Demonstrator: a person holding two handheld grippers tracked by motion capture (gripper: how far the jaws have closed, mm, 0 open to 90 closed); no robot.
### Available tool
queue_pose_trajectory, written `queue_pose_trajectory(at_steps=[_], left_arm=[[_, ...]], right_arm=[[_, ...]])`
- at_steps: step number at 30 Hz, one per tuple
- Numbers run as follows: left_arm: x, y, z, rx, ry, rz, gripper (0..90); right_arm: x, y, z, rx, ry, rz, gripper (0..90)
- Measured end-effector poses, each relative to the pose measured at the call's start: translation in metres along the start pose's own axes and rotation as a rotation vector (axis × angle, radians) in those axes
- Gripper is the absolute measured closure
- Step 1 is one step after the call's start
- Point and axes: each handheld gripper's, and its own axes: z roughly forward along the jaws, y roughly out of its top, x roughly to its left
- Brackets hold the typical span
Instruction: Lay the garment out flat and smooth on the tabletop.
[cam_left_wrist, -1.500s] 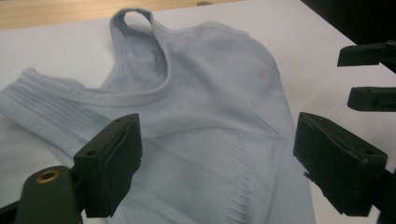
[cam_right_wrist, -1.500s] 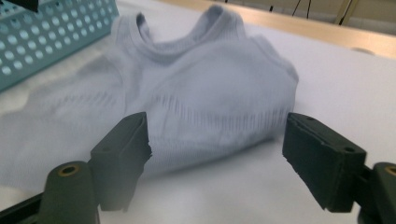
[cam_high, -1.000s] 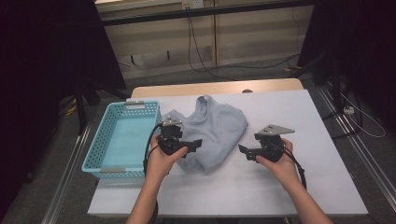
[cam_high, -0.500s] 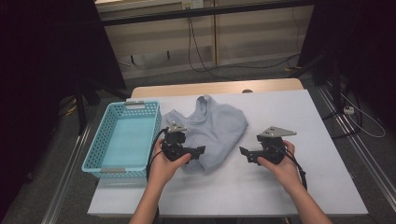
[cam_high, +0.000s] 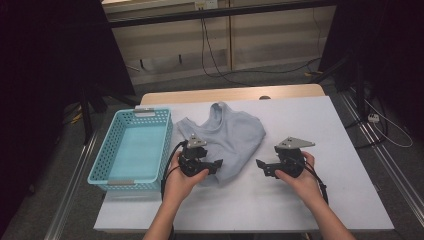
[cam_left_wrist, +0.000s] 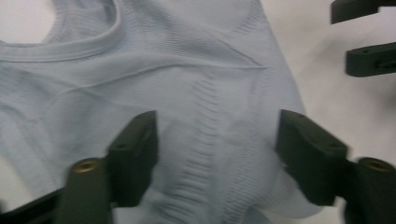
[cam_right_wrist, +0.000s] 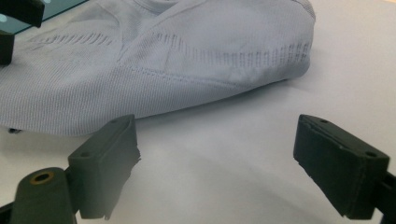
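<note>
While the left tongs (cam_left_wrist: 217, 158) seemingly close over the shirt (cam_left_wrist: 187, 84), the right tongs (cam_right_wrist: 215, 172) gape empty.

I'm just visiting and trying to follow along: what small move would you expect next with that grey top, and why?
Probably the left gripper finishes closing on the near edge of the grey top. Its jaws have just been closing, and cloth already lies between them, though the pads do not look pressed on it. The right gripper stands open over the bare table, beside the cloth.

Pale blue top (cam_left_wrist: 196, 84) runs off the left gripper view's top, left and bottom edges. Left gripper (cam_left_wrist: 217, 140) pads blurred; contact with fabric unclear.
</note>
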Motion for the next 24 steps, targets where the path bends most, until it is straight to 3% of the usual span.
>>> queue_pose_trajectory(at_steps=[8, 12, 14, 16, 19, 24], left_arm=[[-0.001, -0.006, 0.012, 0.063, 0.008, -0.001, 43.9], [-0.001, -0.008, 0.015, 0.093, 0.016, -0.006, 57.4], [-0.003, -0.008, 0.015, 0.114, 0.015, -0.006, 75.0], [-0.003, -0.007, 0.014, 0.119, 0.015, -0.012, 77.9], [-0.002, -0.003, 0.008, 0.108, 0.011, -0.021, 80.0], [0.001, 0.005, -0.007, 0.049, 0.01, -0.039, 80.7]], right_arm=[[0.0, -0.001, 0.0, 0.003, 0.003, -0.004, 13.6], [0.001, -0.002, 0.001, 0.011, 0.0, -0.007, 13.6], [0.001, -0.003, 0.002, 0.015, 0.004, -0.004, 13.6], [0.001, -0.004, 0.002, 0.016, 0.006, -0.003, 13.6], [0.001, -0.004, 0.003, 0.022, 0.007, -0.003, 14.4], [0.004, -0.004, 0.003, 0.012, 0.015, -0.011, 15.3]])
